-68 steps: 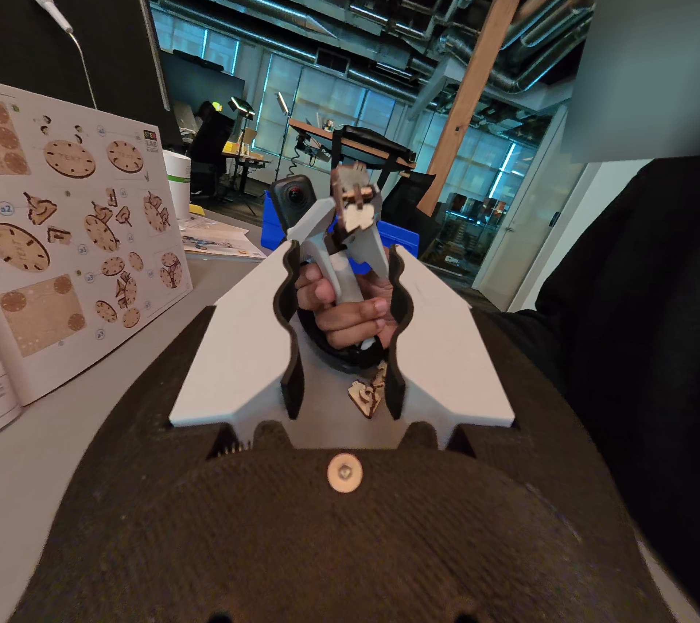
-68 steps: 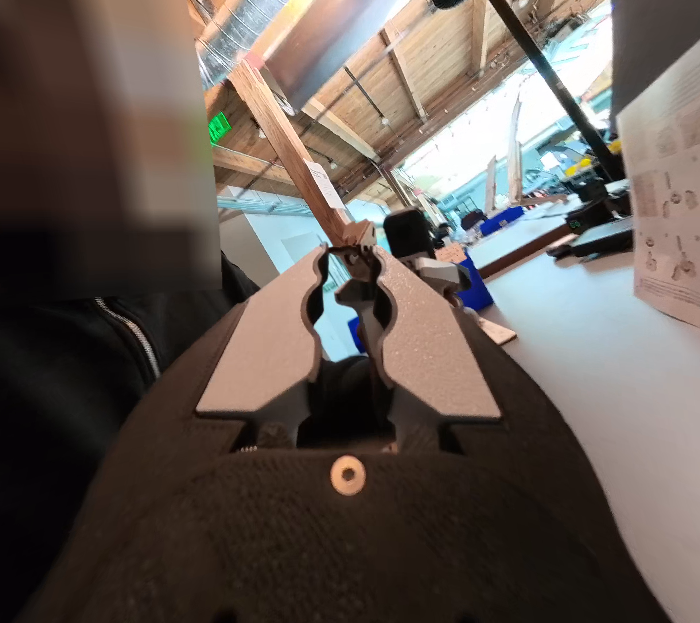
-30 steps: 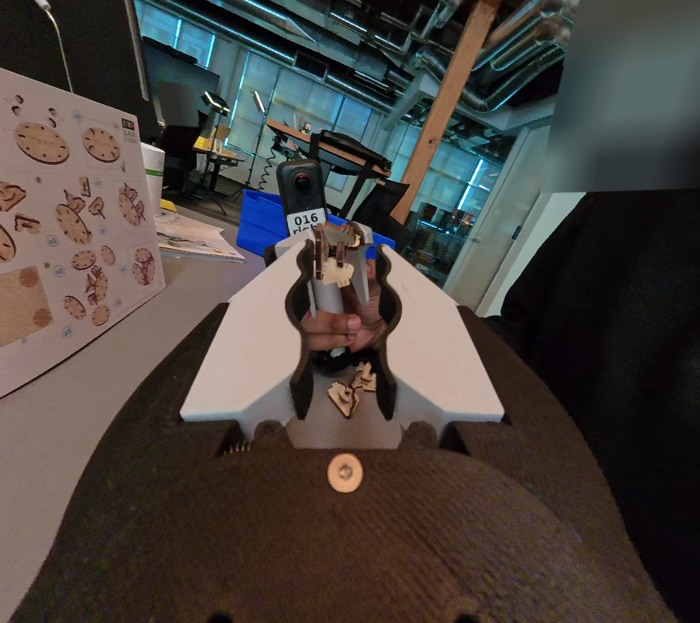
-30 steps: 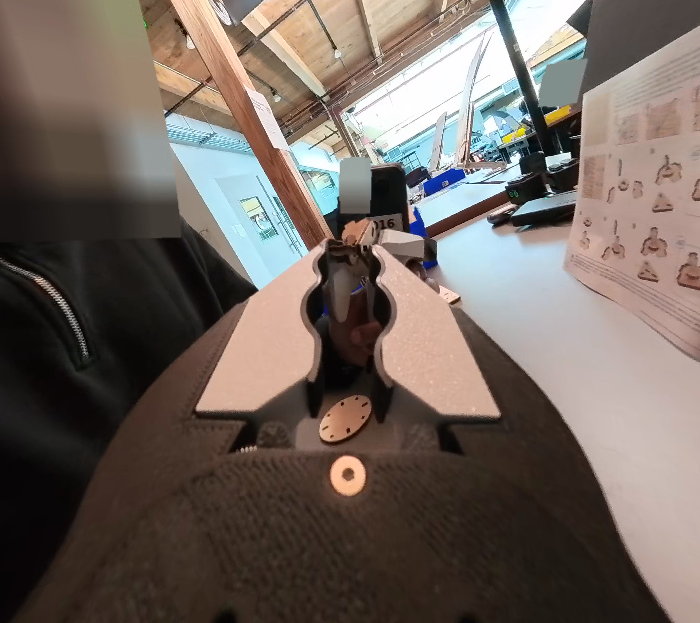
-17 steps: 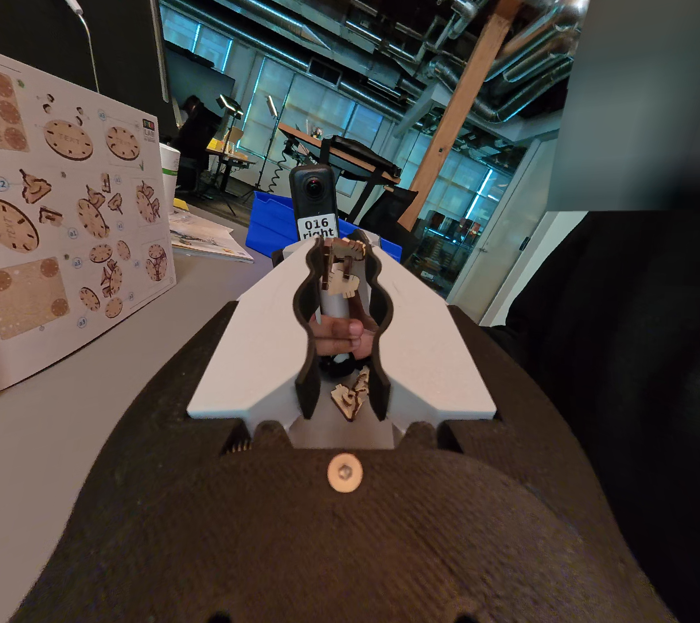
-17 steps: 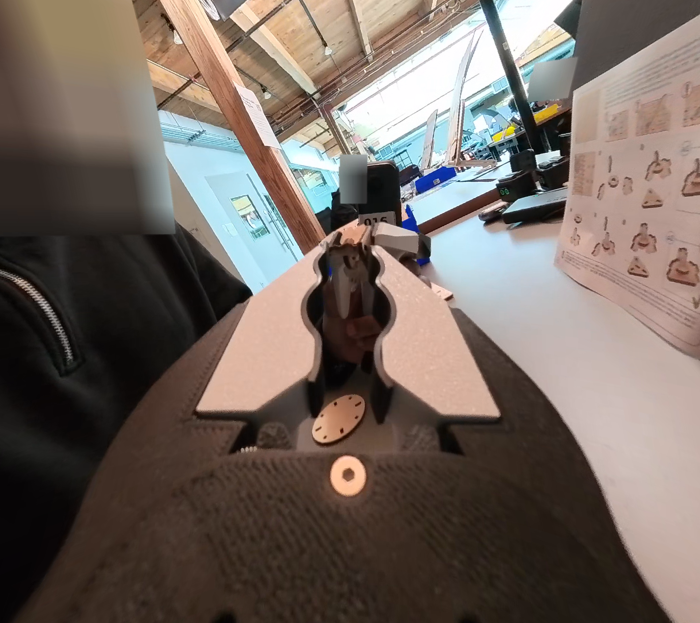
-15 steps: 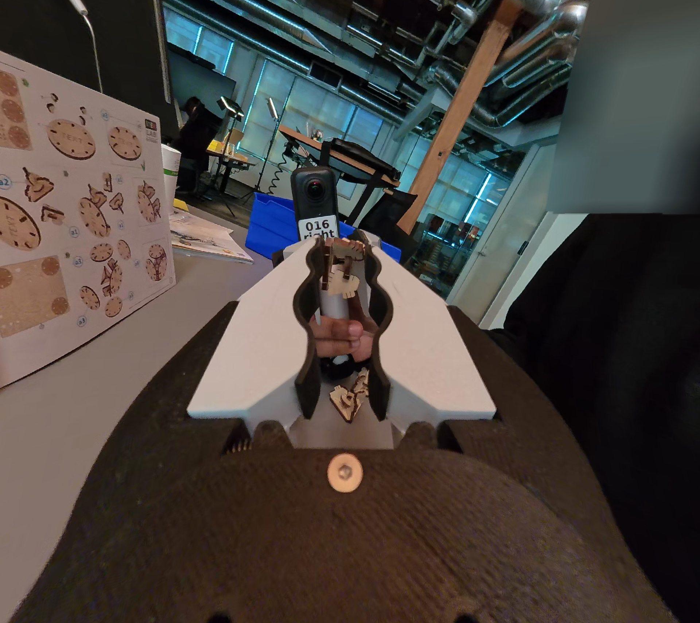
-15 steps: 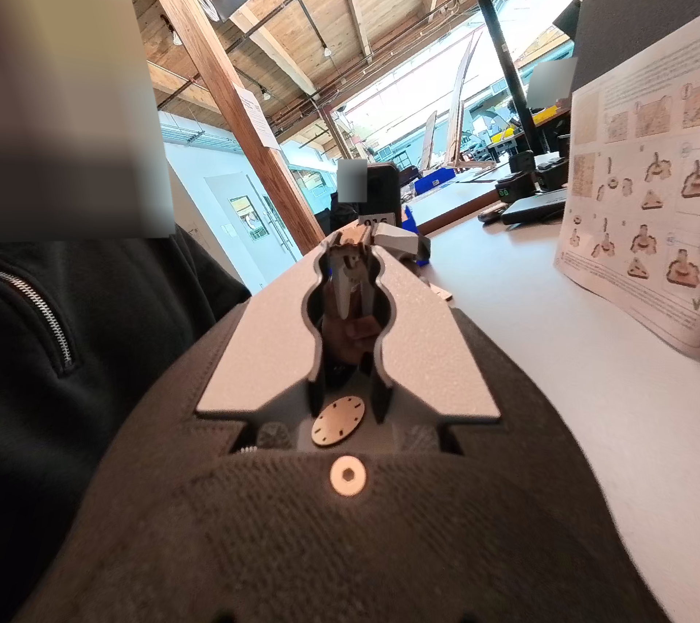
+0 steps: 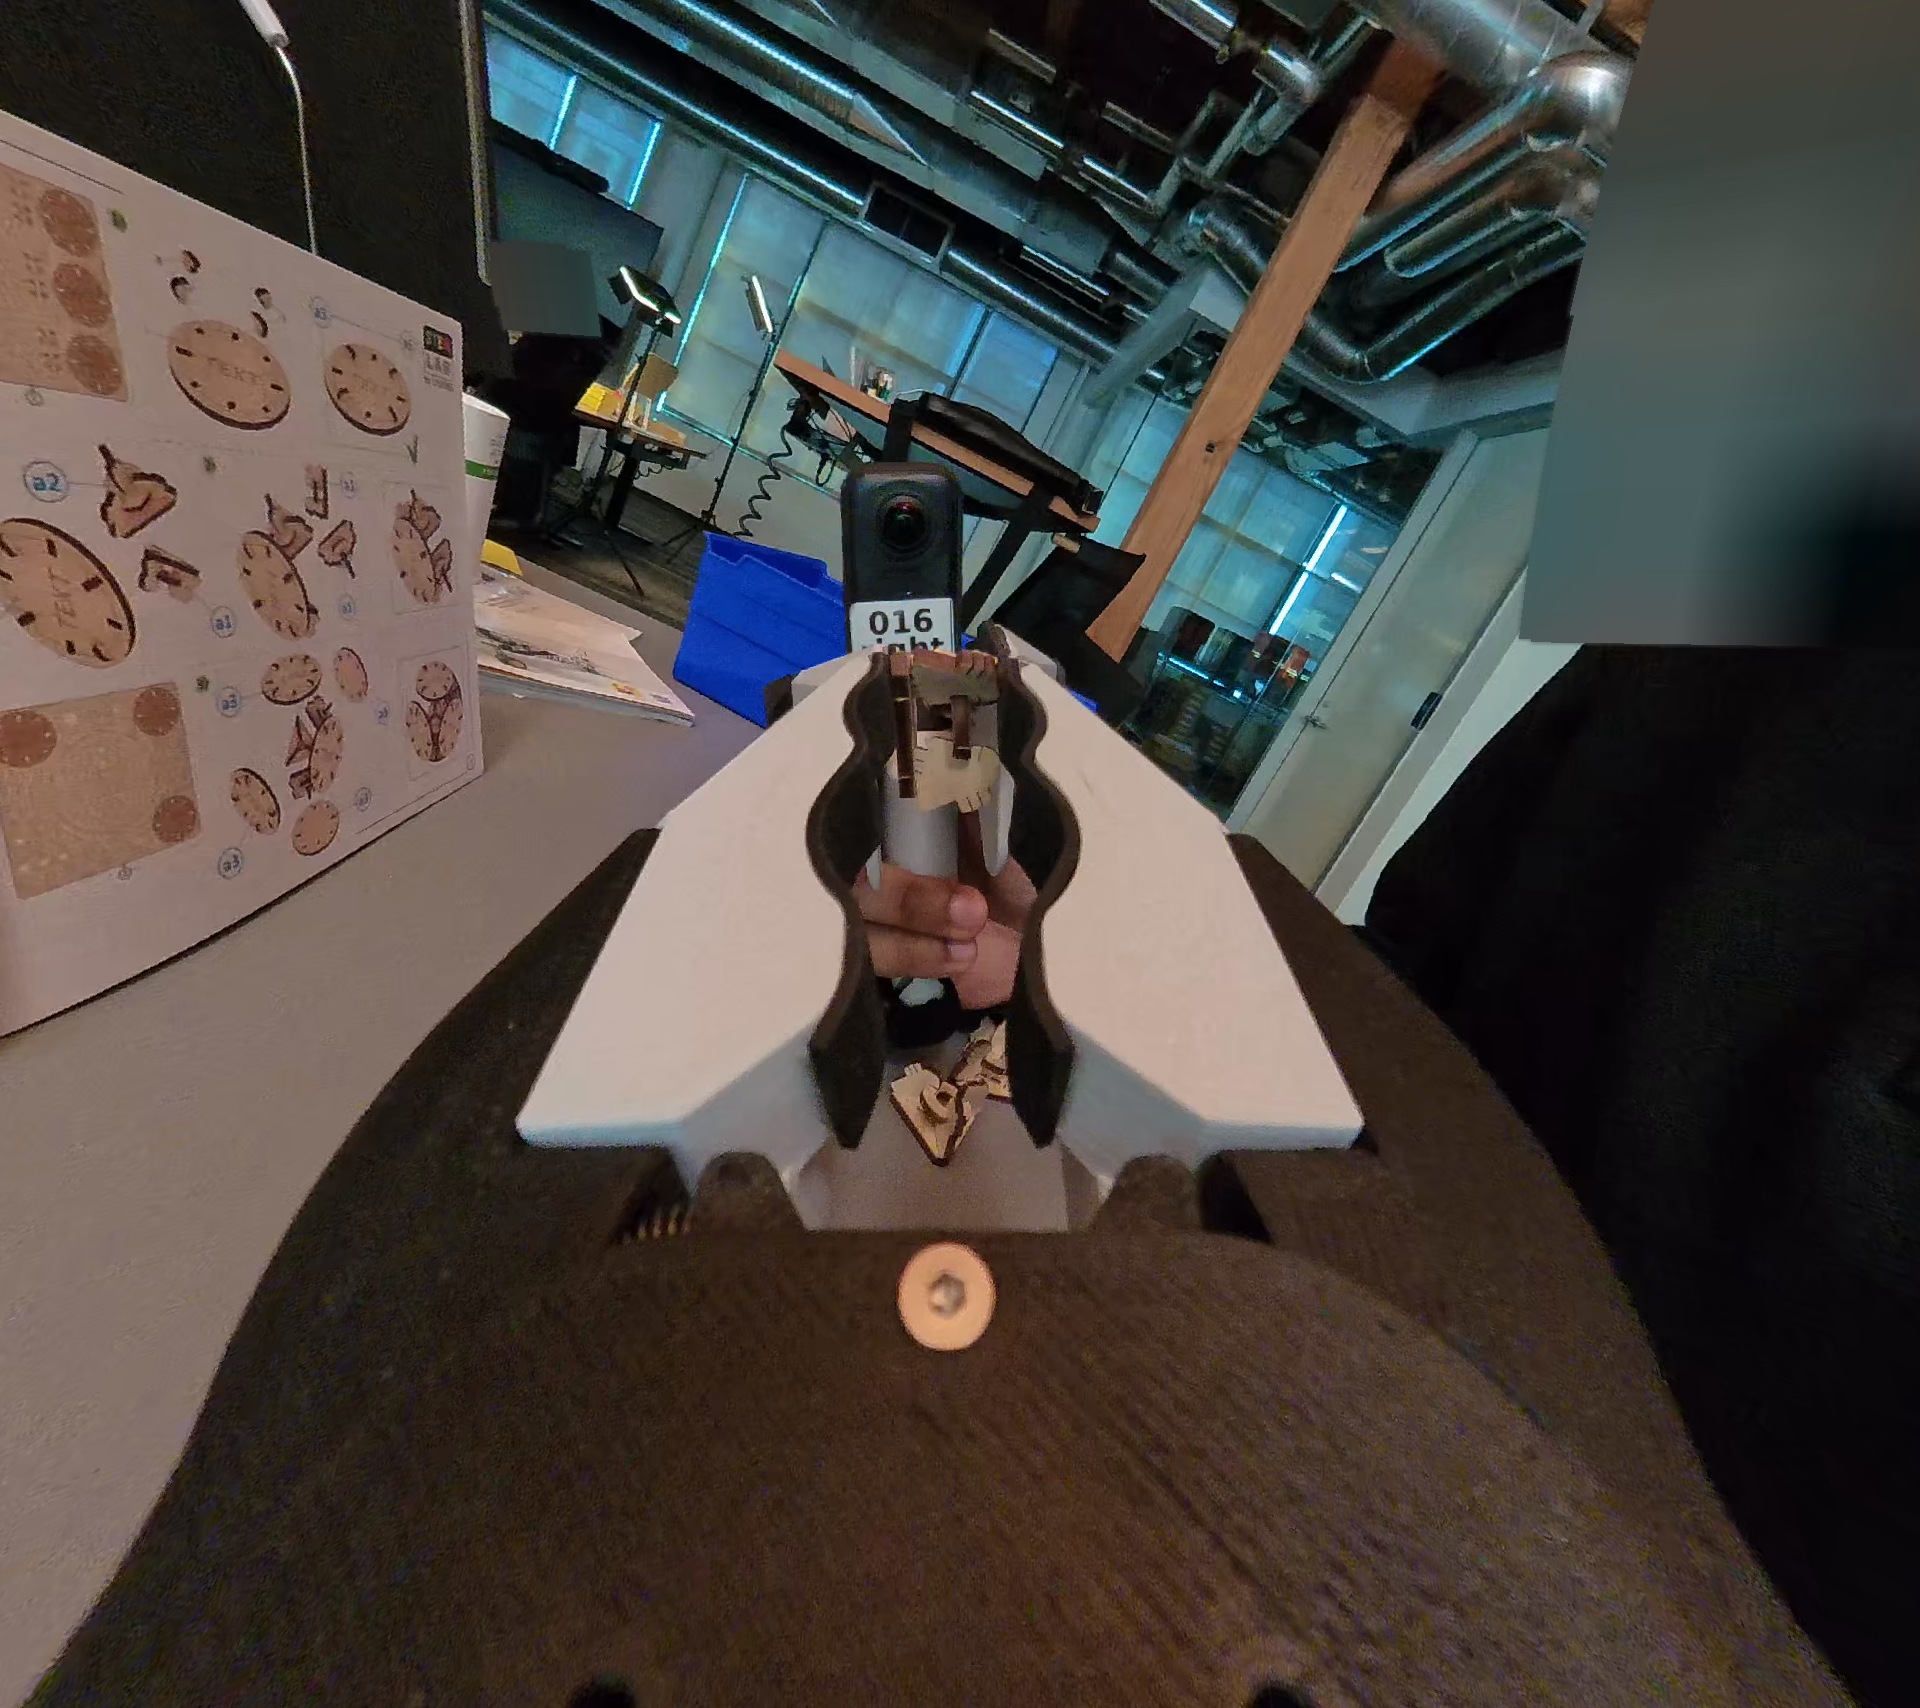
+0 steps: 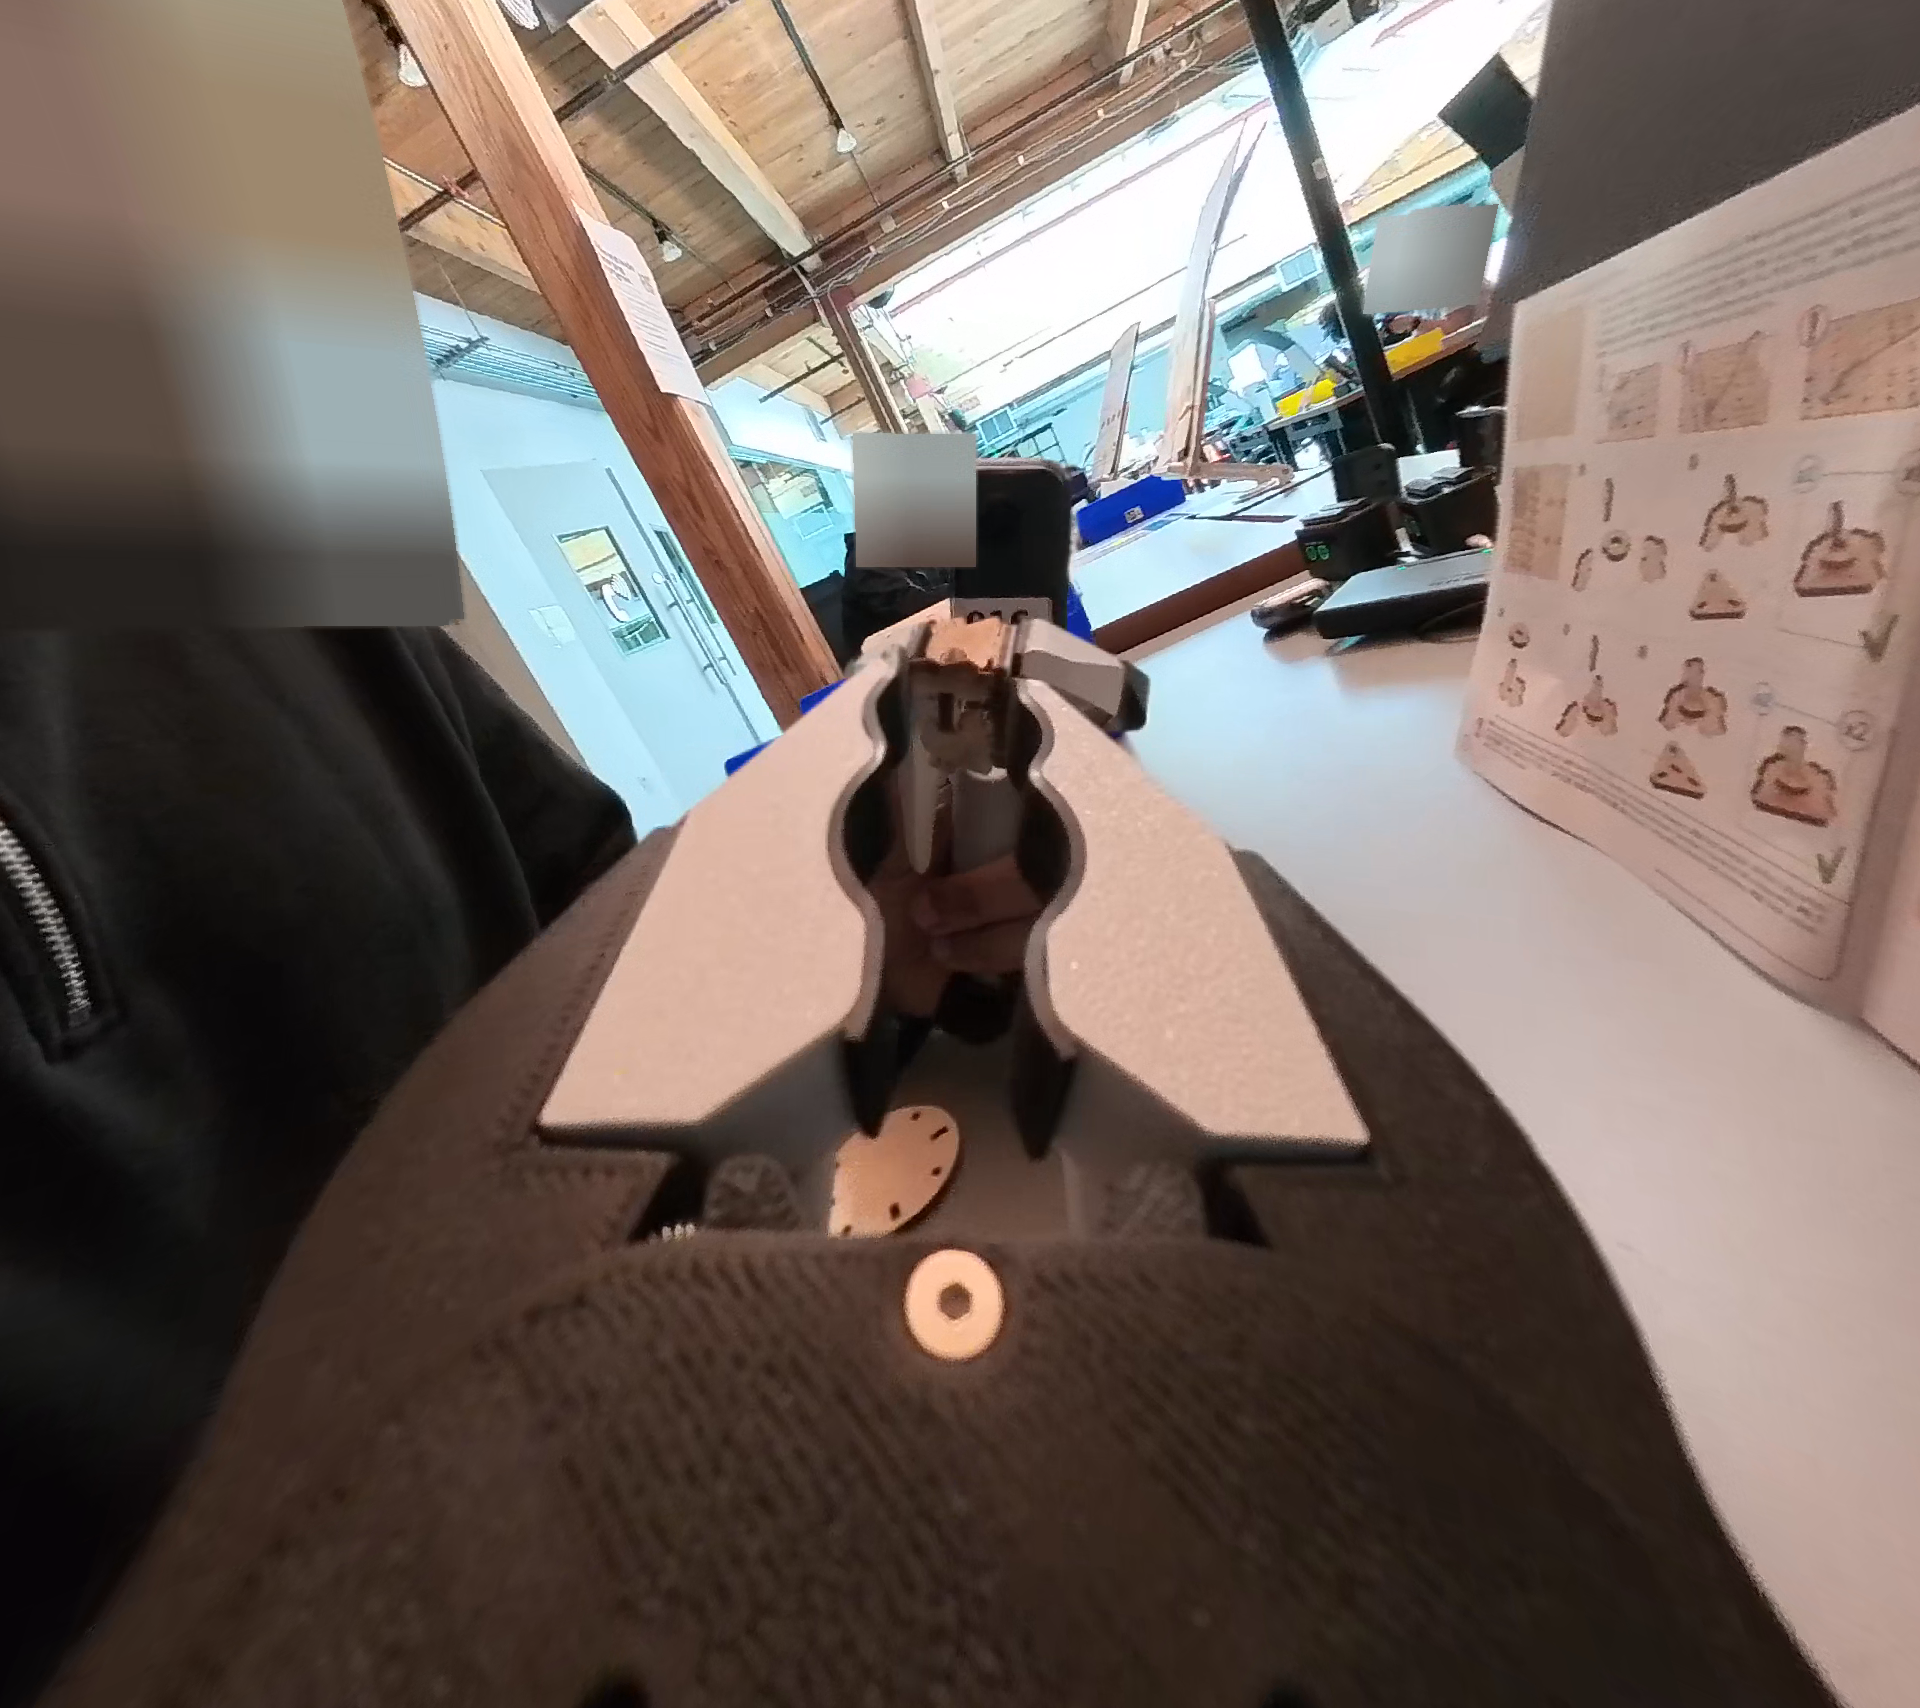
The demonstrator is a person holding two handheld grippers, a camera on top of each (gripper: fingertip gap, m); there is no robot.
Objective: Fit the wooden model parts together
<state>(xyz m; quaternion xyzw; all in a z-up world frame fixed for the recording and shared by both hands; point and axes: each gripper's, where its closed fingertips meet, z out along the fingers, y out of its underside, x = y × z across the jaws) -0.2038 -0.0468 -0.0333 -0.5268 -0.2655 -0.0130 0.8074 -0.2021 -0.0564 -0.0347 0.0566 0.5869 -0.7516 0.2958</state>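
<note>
Left tool (image 9: 940, 682) is clenched at its tips on a small laser-cut wooden assembly (image 9: 940, 728), thin plywood plates slotted together, held up off the bench (image 9: 208, 1087). Right tool (image 10: 961, 656), facing it tip to tip, is clenched on the same wooden assembly (image 10: 961, 692) from the opposite side; pads of both look pressed on the outer plates, though the contact is small in both views. Both tools point at each other, so each camera sees the other's grey fingers and the hand (image 9: 940, 920) on its handle through the gap. Judged step: a two-handed hold on the piece, either a hand-over or squeezing slotted parts home; which one cannot be told. Any further move would call for one tool to stay steady while the other shifts, since the thin plates could twist or pop out of their slots. Loose on the bench below: a cluster of small wooden parts (image 9: 951, 1102) under the left tool, a round wooden dial disc (image 10: 894, 1180) under the right. Farther out: printed instruction sheet (image 9: 218, 578) propped at one side, a blue bin (image 9: 758, 619), stacked papers (image 9: 561, 661), dark electronics (image 10: 1392, 557) at the far end. A person's black zipped jacket (image 10: 208, 879) crowds the near side.
</note>
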